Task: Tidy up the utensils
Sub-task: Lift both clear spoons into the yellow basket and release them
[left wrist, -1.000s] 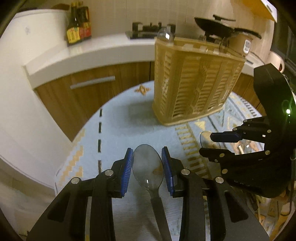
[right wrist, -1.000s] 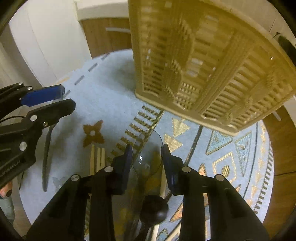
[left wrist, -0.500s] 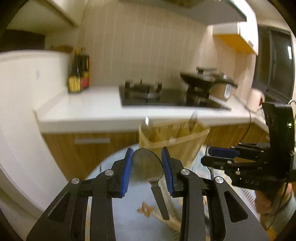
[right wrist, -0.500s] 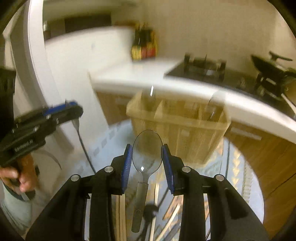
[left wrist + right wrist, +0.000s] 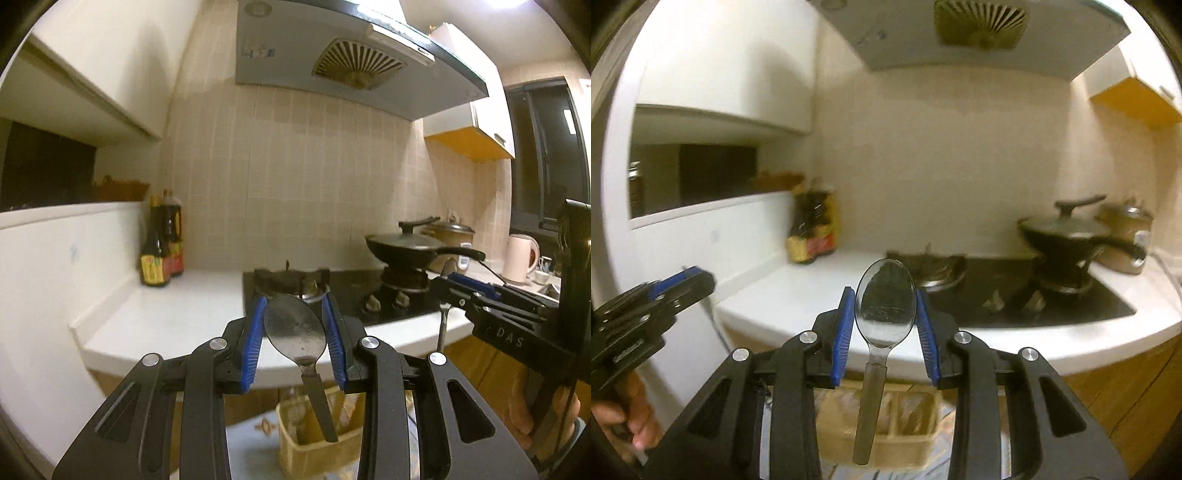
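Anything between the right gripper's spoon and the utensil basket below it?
Right wrist view: the stretch is bare. The spoon, clamped by its bowl in the right gripper, hangs handle down over the basket, nothing between.

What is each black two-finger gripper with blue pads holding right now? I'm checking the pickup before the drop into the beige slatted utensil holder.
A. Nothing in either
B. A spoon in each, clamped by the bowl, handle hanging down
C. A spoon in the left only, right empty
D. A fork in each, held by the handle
B: the left gripper pinches a dark-handled metal spoon by its bowl, and the right gripper pinches a clear-bowled spoon likewise, above the utensil holder.
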`<state>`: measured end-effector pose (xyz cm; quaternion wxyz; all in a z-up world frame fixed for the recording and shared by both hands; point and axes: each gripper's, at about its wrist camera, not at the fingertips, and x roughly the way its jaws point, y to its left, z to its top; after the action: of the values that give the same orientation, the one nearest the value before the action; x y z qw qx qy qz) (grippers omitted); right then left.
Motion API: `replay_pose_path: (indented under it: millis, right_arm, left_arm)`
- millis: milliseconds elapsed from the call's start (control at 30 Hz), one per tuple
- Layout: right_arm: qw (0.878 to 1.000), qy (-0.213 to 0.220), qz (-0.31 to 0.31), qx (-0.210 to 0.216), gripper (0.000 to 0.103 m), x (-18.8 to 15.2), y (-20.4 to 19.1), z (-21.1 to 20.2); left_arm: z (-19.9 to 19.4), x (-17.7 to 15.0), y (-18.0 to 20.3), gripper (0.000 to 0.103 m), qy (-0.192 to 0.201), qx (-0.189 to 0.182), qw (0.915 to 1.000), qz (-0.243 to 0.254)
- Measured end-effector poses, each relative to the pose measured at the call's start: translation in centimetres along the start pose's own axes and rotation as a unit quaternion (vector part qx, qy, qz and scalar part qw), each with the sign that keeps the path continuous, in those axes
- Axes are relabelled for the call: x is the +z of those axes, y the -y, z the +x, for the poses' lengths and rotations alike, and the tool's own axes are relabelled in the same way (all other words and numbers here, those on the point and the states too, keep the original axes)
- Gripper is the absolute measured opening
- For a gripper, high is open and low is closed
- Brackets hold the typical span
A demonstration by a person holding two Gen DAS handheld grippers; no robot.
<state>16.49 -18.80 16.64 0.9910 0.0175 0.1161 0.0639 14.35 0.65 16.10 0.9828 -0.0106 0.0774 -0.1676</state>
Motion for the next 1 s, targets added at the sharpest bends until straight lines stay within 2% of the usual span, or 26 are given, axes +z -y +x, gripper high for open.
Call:
replay_pose_path:
  millis: [100, 200, 533, 833, 1000]
  right_arm:
    - [0.998, 0.03, -0.015, -0.045, 0.03, -0.5, 0.7, 1.3]
    - [0.997, 0.046, -0.018, -0.065, 0.03, -1.7, 1.5, 2.5]
    - [0.999, 0.007, 0.0, -0.051, 0.03, -5.8, 2.9, 6.5]
    - [0.999, -0.035, 0.026, -0.026, 0.03, -7.6, 3.7, 6.6]
    - [0.996, -0.069, 0.045, 0.016, 0.031, -8.1, 4.2, 5.7]
  left_arm:
    - [1.2, -0.3, 0.1, 0.03, 0.007, -0.002, 1.0, 0.006]
    - [2.6, -0.9, 0.1, 0.03, 0.007, 0.015, 0.9996, 0.022]
    - [6.5, -5.2, -0.5, 0.03, -0.032, 0.023, 0.9986, 0.036]
    - [7.1, -7.2, -1.2, 0.031, -0.073, -0.006, 0.9972, 0.019]
    - [6.5, -7.4, -1.7, 0.046, -0.098, -0.028, 0.9948, 0.002]
